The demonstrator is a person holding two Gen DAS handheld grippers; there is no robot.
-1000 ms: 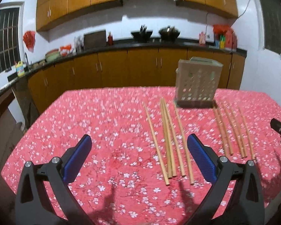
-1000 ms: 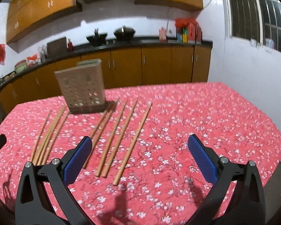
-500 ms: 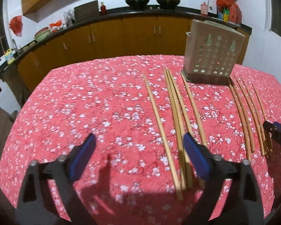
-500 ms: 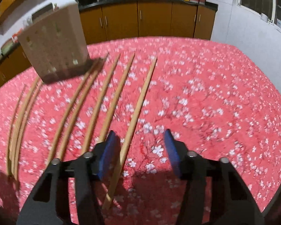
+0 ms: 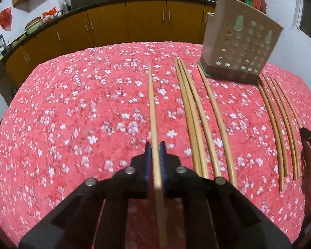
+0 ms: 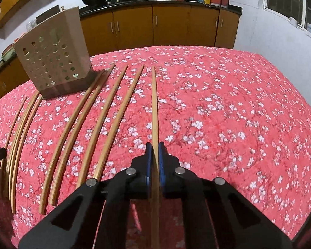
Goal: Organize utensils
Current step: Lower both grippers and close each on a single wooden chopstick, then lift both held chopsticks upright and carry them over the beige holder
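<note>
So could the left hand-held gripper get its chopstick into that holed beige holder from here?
Probably yes: the left hand-held gripper grips the leftmost chopstick, and nothing stands between it and the holder.

Both views were taken close above the counter, angled down along the tongs toward the far cabinets. Shared ground was the perforated holder and the rows of chopsticks, seen from opposite sides.
</note>
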